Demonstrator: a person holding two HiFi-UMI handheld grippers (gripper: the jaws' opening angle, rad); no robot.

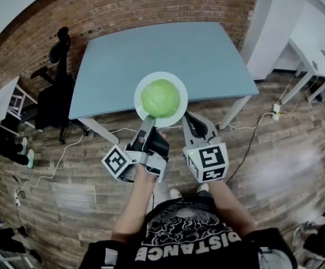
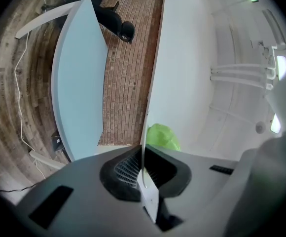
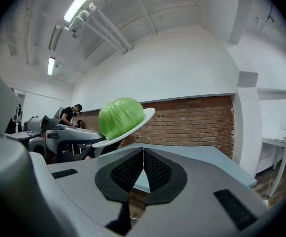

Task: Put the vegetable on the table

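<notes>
Table [image 1: 162,52], pale blue and broad, filled the middle of the head view with its top bare, a brick wall behind it. Off its left end stood a black office chair [image 1: 55,97] on the plank floor. Down at the near edge came the left gripper [image 1: 149,119], and its jaws were pinching the rim of a white plate [image 1: 140,87]. In its own view the plate's thin edge ran straight down between the ribbed pads, clamped tight. The right gripper [image 1: 186,117] sat just beside the plate's near right rim, jaws pressed together with nothing between them. Whether it touched the plate could not be told. The plate hung in the air over the table's near edge, raised above the top and looking tilted in the right gripper view. On it sat the cabbage [image 1: 160,97], round and bright green, covering most of the plate and not yet on the table.
</notes>
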